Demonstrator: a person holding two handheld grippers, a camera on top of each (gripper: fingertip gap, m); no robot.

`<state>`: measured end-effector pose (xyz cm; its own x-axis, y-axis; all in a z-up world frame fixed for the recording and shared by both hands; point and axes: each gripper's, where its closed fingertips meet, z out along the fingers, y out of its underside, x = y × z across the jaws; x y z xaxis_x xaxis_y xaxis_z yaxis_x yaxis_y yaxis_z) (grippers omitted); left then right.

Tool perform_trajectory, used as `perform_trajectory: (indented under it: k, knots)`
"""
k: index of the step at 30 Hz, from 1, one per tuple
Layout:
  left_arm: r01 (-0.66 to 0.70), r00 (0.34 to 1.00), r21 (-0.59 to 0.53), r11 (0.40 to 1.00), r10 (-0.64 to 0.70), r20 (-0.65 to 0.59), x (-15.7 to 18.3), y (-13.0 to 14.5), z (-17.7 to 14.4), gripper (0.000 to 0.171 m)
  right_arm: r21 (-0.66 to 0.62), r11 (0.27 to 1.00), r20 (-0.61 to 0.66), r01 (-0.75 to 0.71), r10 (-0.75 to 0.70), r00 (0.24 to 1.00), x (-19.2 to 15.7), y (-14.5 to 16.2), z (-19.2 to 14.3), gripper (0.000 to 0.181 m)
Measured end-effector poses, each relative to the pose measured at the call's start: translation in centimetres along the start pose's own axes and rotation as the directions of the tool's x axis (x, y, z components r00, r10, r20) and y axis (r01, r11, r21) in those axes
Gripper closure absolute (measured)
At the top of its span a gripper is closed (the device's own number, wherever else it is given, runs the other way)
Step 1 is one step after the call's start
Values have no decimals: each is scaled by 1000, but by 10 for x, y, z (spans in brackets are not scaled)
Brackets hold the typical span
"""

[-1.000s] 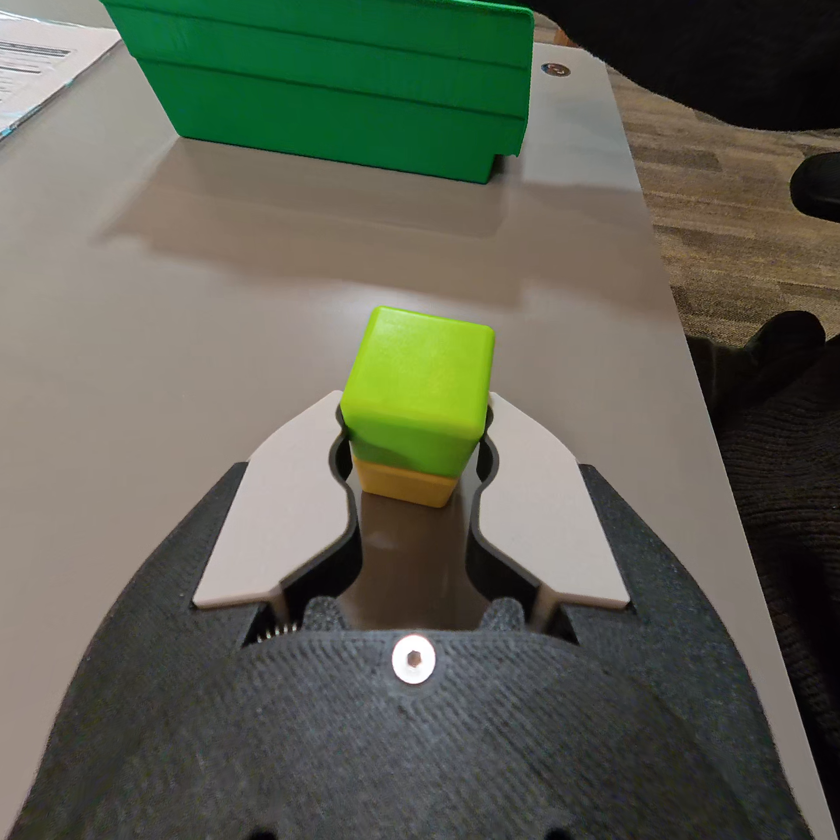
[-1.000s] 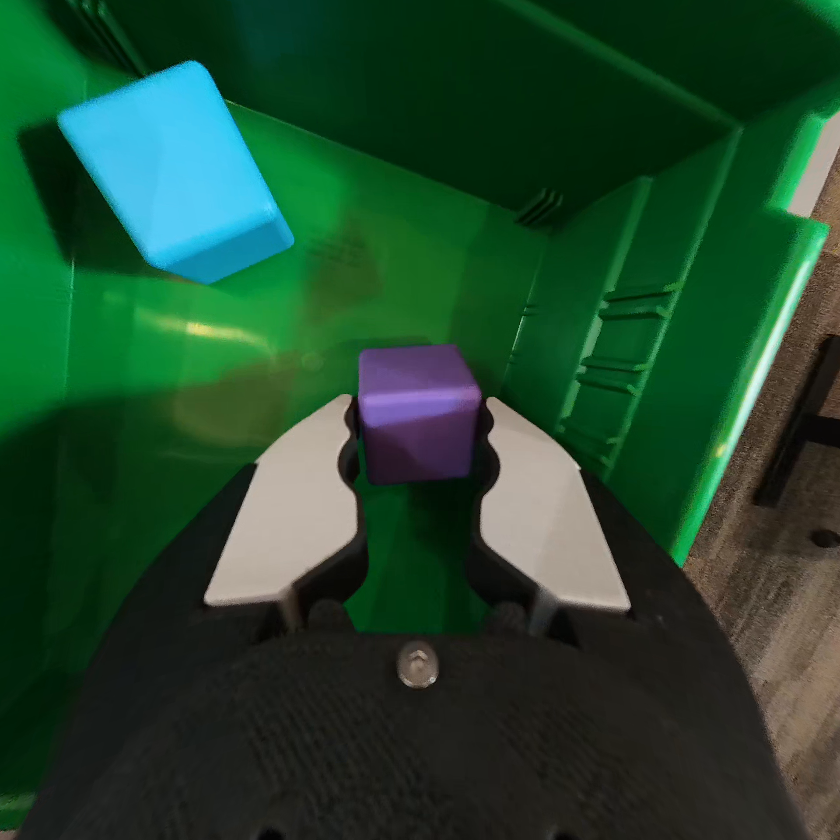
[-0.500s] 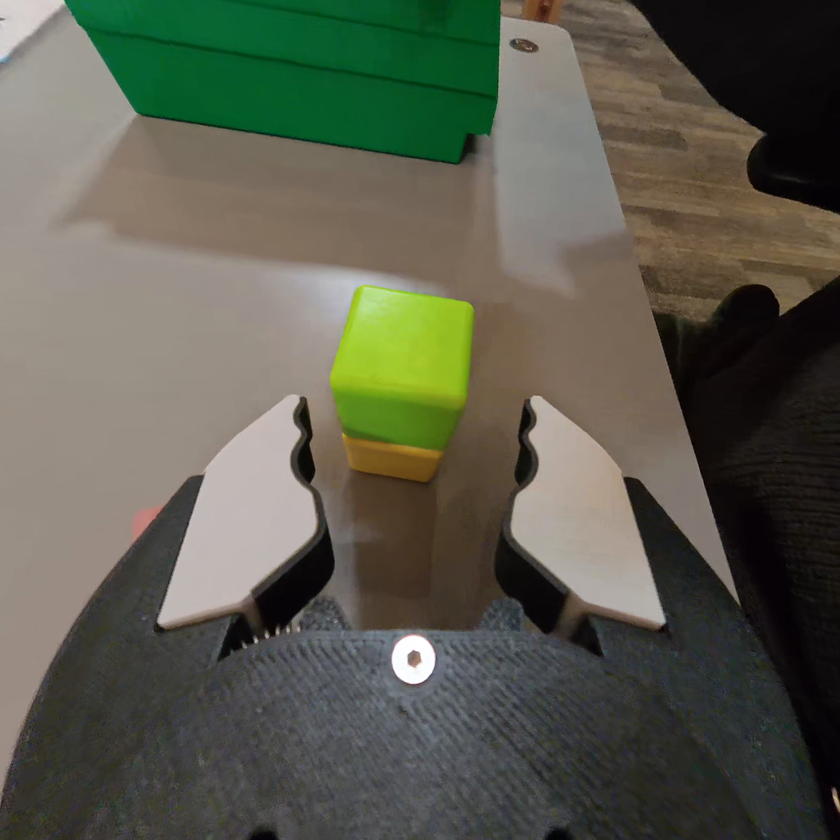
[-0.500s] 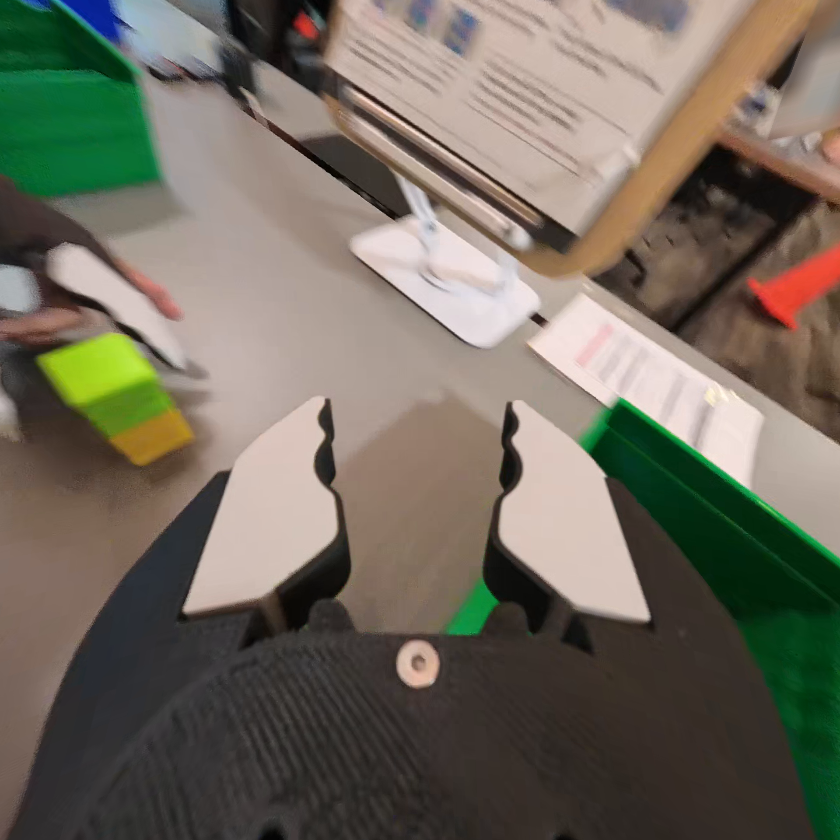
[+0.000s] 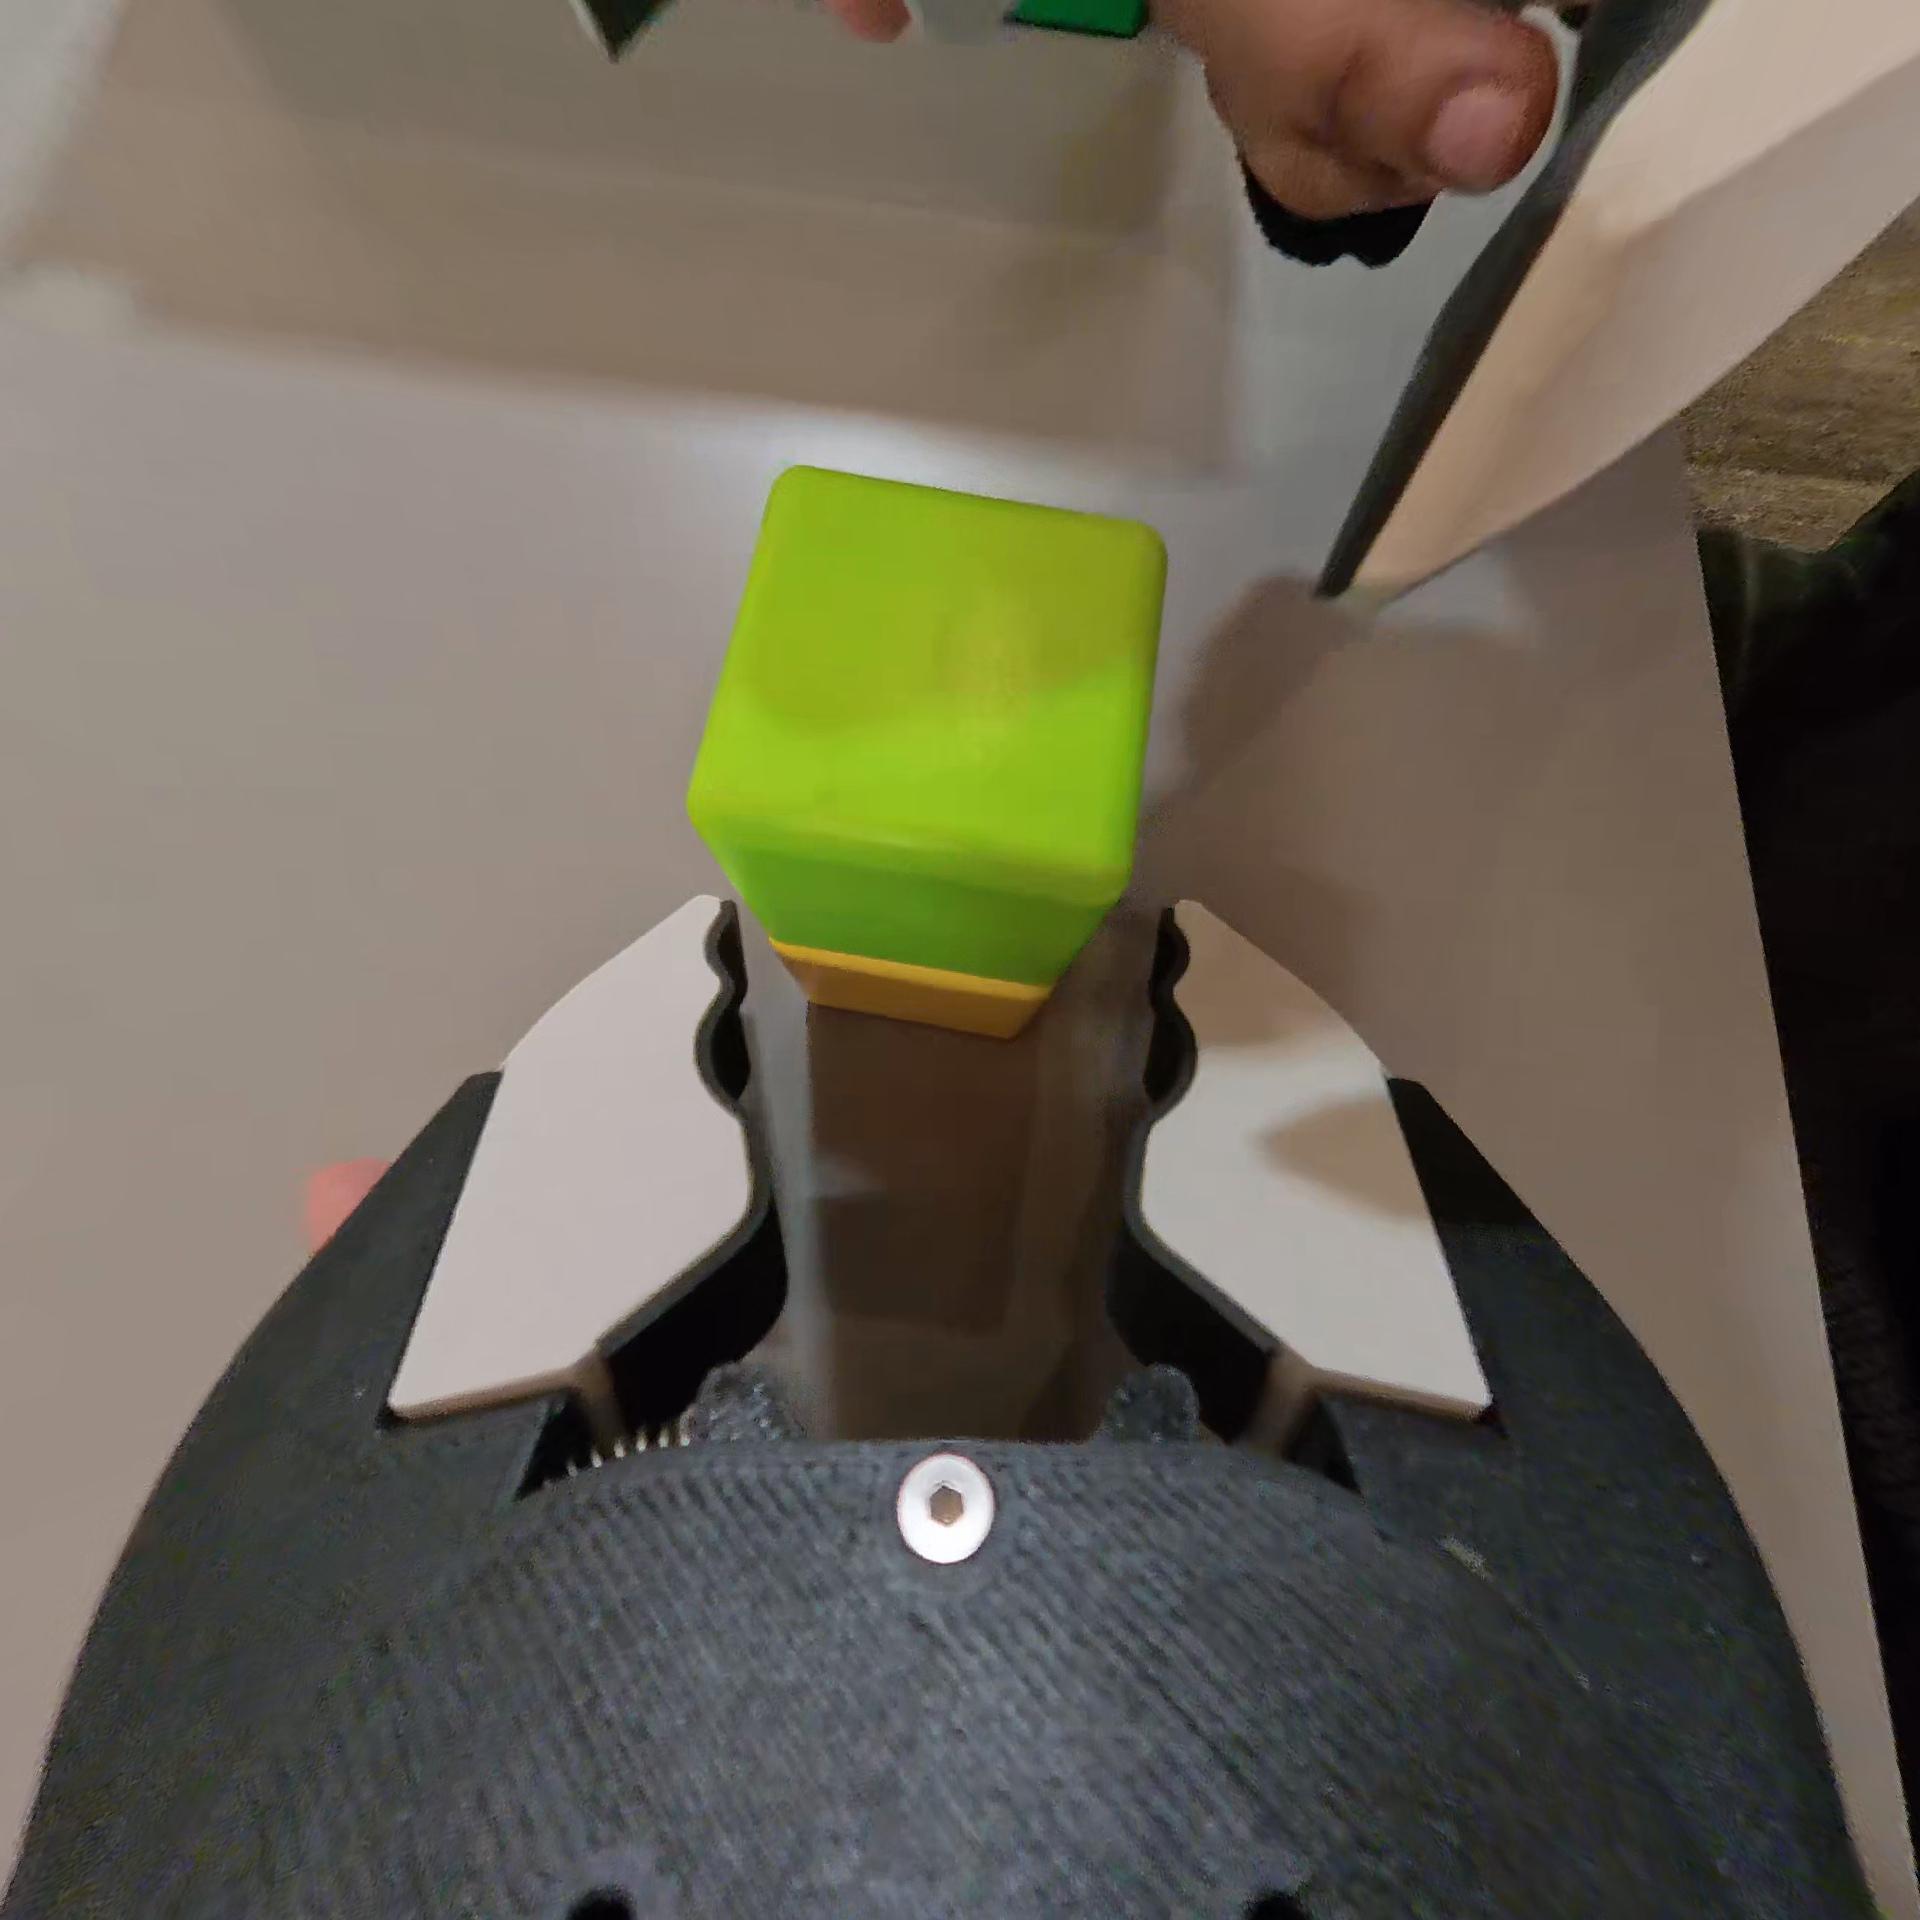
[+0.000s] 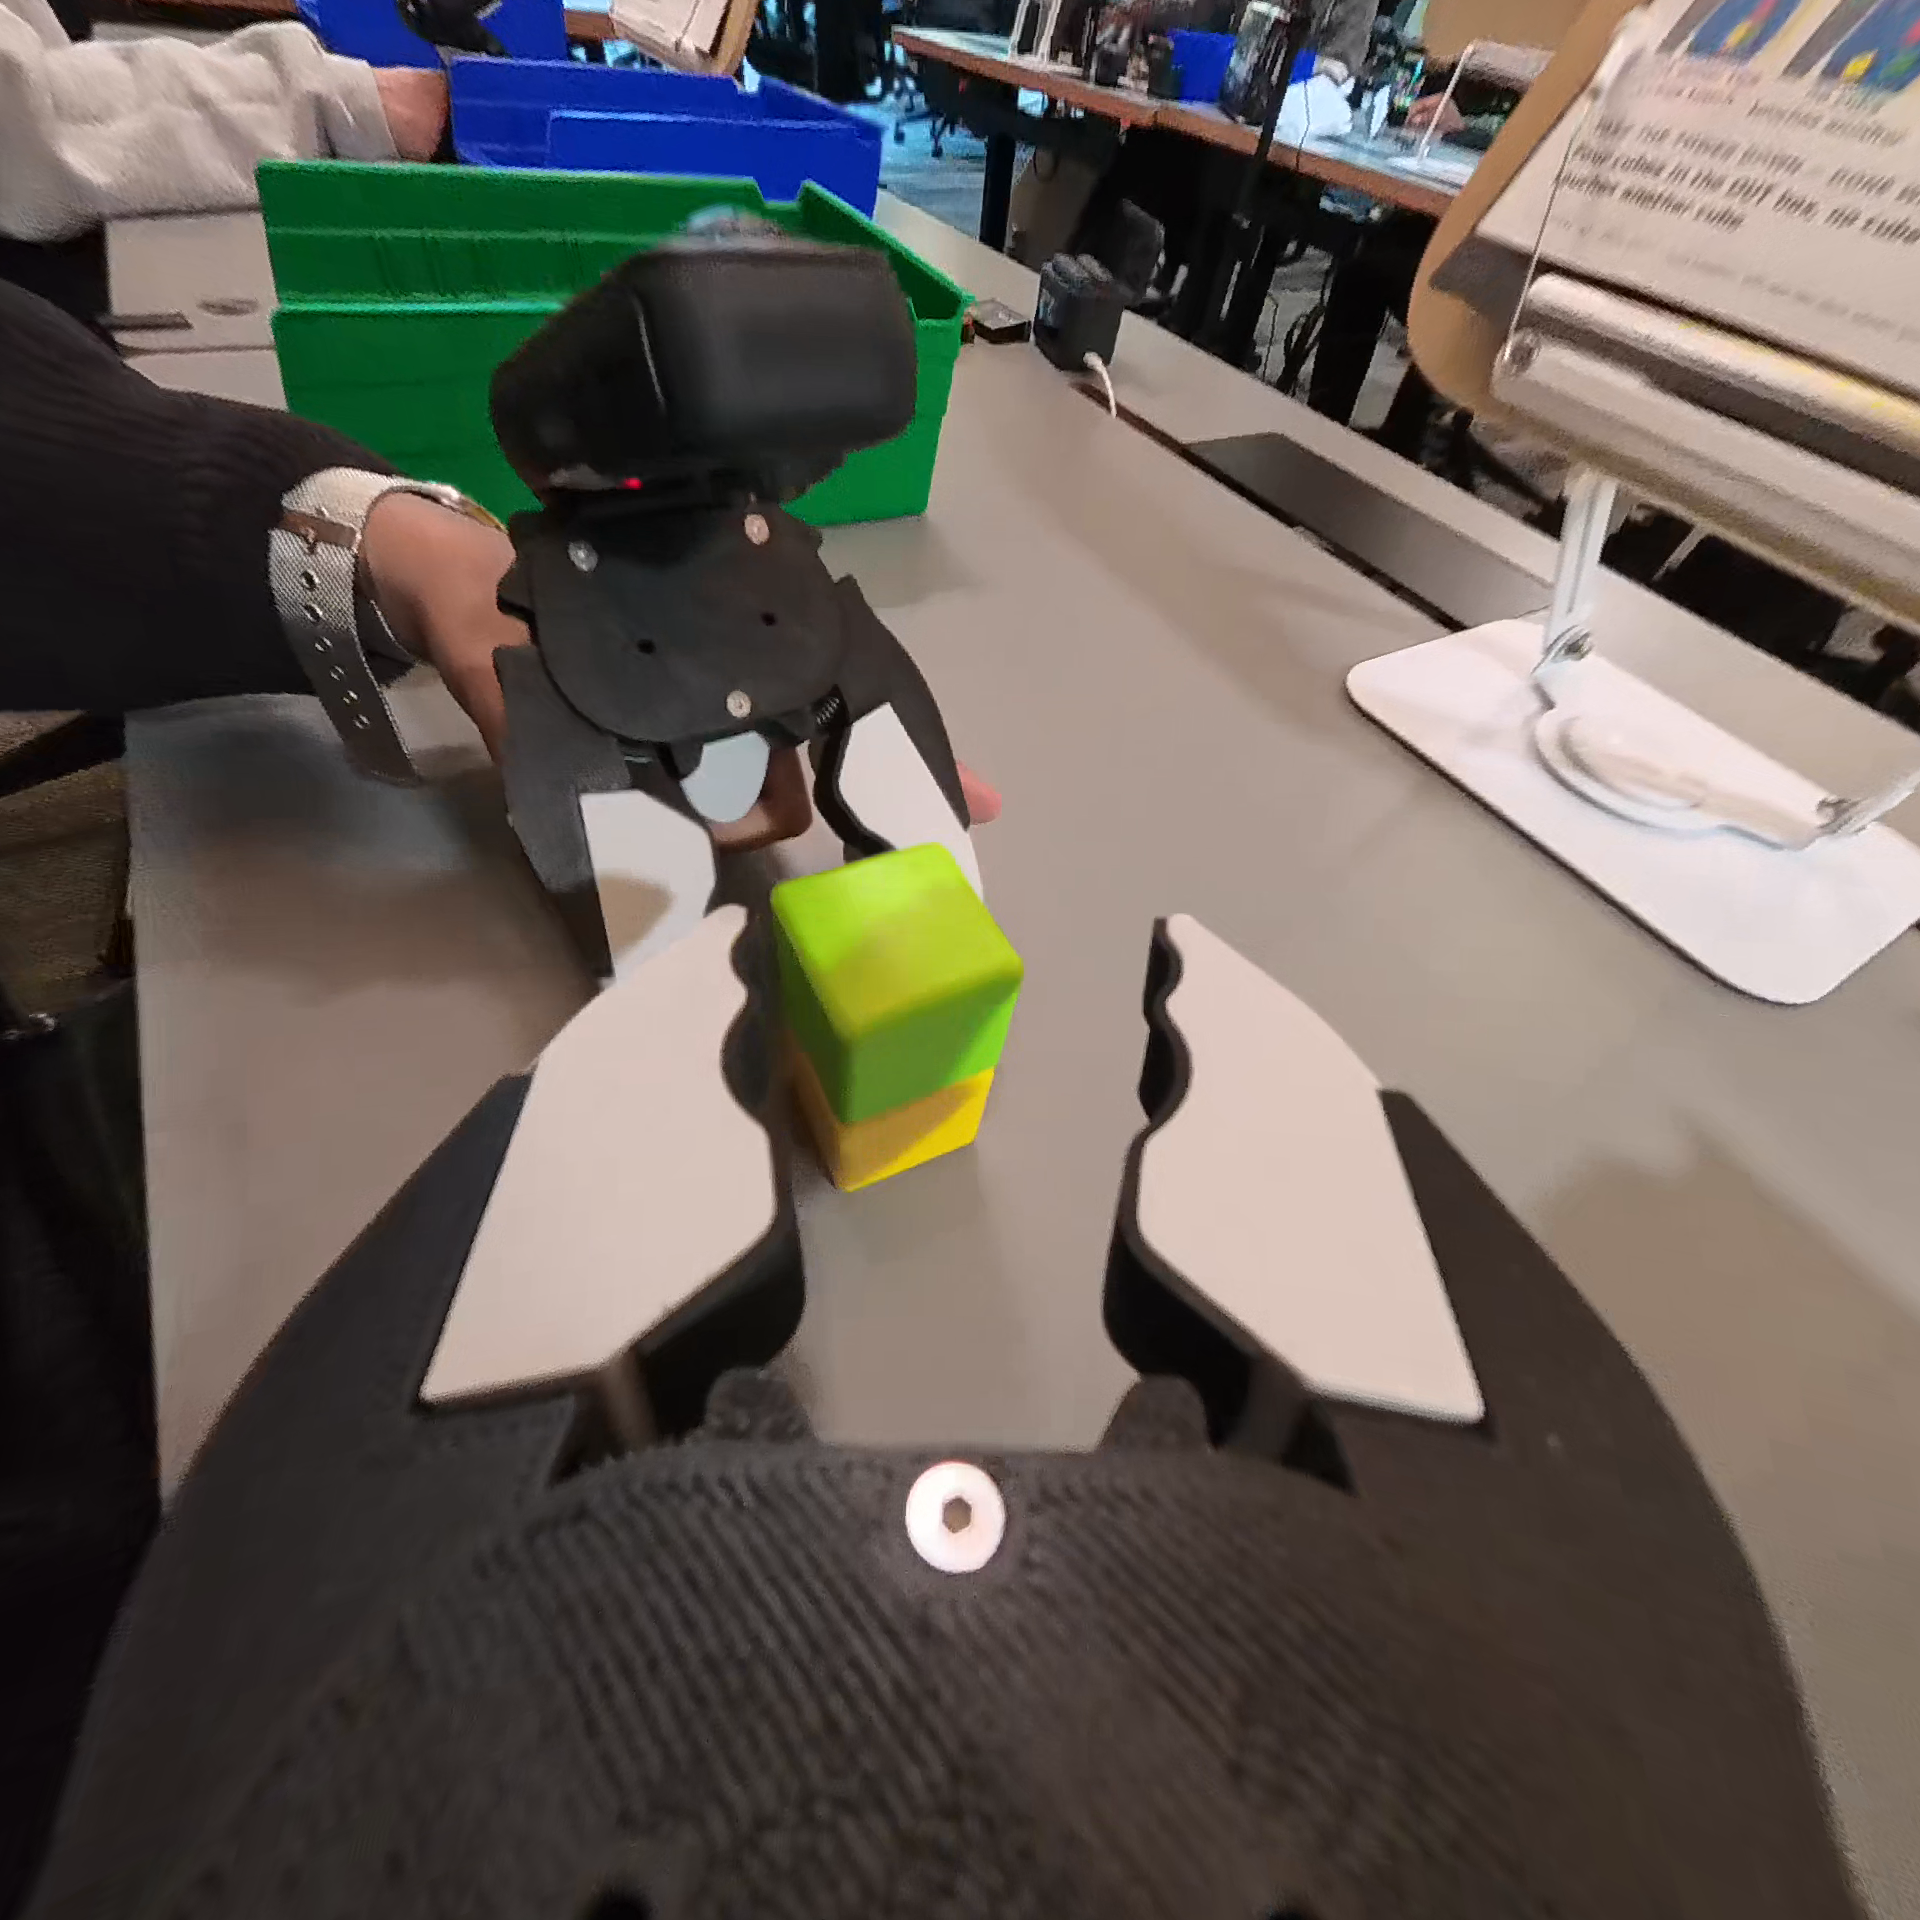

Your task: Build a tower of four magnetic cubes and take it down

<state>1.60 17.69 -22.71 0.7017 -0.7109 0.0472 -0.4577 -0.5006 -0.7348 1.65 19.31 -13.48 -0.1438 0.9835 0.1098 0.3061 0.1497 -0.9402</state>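
While resting on grey table (image 6: 1195,665), near green bin (image 6: 436,312): lime cube (image 6: 894,977) stacked on yellow cube (image 6: 904,1138), both upright, untouched. Left gripper (image 5: 945,987) spread wide, empty, tips flanking stack base. Right gripper (image 6: 951,987) likewise parted, empty, stack between tips, nearer left finger (image 6: 634,1122).

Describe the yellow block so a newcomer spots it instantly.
On the grey table, in front of the green bin, two blocks stand stacked between both open tongs. The yellow block is the bottom one, mostly covered by the lime block on top.
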Motion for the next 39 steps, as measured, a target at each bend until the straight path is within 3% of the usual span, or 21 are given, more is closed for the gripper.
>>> perform_trajectory:
  k: [10,14,17,25,26,33,39]
  knots:
    - [4,1000,-36,999,-4,5,-1,4,4,122,-7,999,72,33,-33,997,-8,24,19,107]
    - [2,1000,-40,999,-2,4,0,4,4,122,10,1000,123,-11,9,992,-13,26,23,112]
    - [4,1000,-40,999,-4,4,-1,4,4,122,27,999,136,-16,12,991,-14,24,21,126]
    - [-4,1000,-42,999,4,-4,1,4,5,122,-29,1000,181,-1,6,983,-21,31,27,117]
    - [-8,1000,-42,999,8,-7,2,4,5,122,-37,999,170,-3,10,985,-19,32,28,124]
    - [-13,1000,-46,999,14,8,1,5,5,122,-38,999,141,-11,16,990,-15,32,28,127]
    - [-28,1000,-48,998,29,11,2,5,5,122,-12,999,-38,49,-50,998,11,21,21,130]
